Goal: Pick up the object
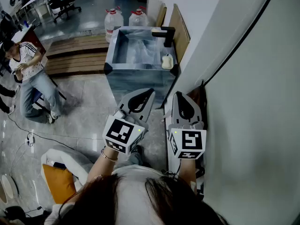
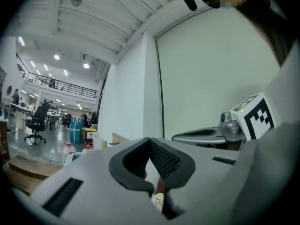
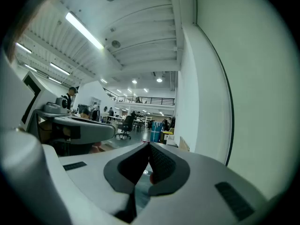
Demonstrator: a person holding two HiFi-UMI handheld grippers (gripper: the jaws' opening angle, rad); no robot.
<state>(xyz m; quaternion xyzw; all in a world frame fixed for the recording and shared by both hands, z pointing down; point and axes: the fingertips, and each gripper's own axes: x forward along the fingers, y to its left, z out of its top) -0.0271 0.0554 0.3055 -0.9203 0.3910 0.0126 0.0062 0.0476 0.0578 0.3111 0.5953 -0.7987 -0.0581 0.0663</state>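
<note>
The task looks to be at the approach: the left gripper (image 1: 149,93) and right gripper (image 1: 178,95) both hold their jaws closed tip to tip, with nothing between them. The small white oval object (image 1: 167,61) lies well ahead of both pairs of jaws, on the rim of the grey sink counter (image 1: 110,56), beside the black faucet (image 1: 166,34). Next, the nearer right jaws would need to open and reach forward.

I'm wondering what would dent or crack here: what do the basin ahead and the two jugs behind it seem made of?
The basin looks like sheet metal, with a dull grey-blue sheen on flat walls and black corner pieces, though it could be a coated panel. The jugs look like clear plastic, with see-through walls and red caps.
</note>
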